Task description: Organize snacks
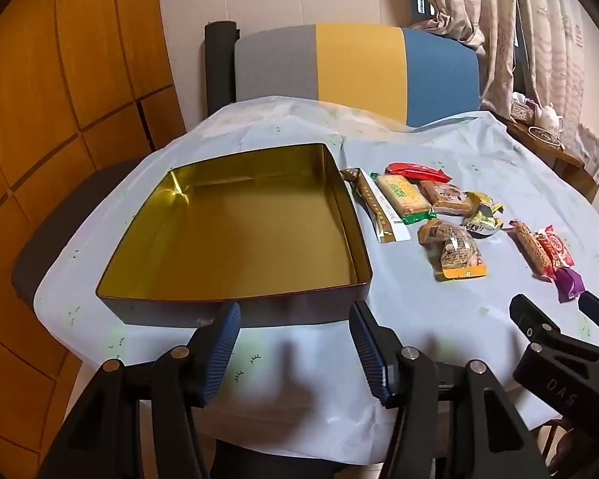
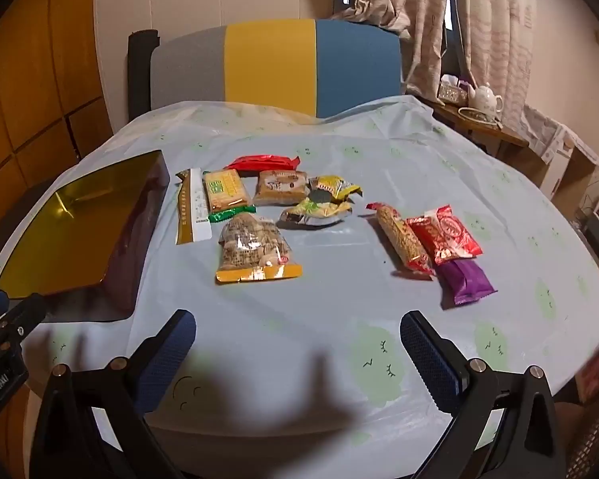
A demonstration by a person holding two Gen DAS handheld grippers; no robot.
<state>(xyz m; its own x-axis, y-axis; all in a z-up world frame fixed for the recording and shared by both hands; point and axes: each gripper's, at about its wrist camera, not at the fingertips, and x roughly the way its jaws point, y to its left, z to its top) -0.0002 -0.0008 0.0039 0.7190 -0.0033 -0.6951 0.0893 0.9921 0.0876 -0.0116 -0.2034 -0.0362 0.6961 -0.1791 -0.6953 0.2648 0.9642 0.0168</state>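
Left gripper (image 1: 295, 353) jaws parted, nothing between the ribbed blue pads (image 1: 223, 353) — just bare tablecloth (image 1: 299, 379) below. It hovers over the near edge of the table, tilted down. Directly ahead of its fingers, just beyond the tips, sits the open tin box (image 1: 235, 231), gold inside, dark walls, empty, on the left part of the table.

Right gripper (image 2: 297, 353) jaws spread wide, nothing held; pads (image 2: 431, 355) over the near edge too, apart from every snack.

Snacks all lie on the cloth, right of the tin, none in it:
- Long gold-and-white stick pack (image 2: 191, 211), just beside the tin's right wall.
- Green-ended biscuit pack (image 2: 225, 195), touching the stick pack.
- Red wrapper (image 2: 263, 162), behind the biscuits toward the far edge.
- Brown cake pack (image 2: 279, 187), right of the biscuits.
- Yellow-green crumpled wrappers (image 2: 327, 199), next right.
- Clear bag with orange bottom strip (image 2: 255, 251) — the middle group's nearest item to the right fingers, ahead and slightly left.
- Right group, well apart from the middle one: long cereal bar (image 2: 403, 239), red patterned pack (image 2: 445, 233), purple pack (image 2: 465, 281), touching one another; the purple one is ahead and right of the right pad.

Striped chair back (image 2: 271, 64) behind the far edge.
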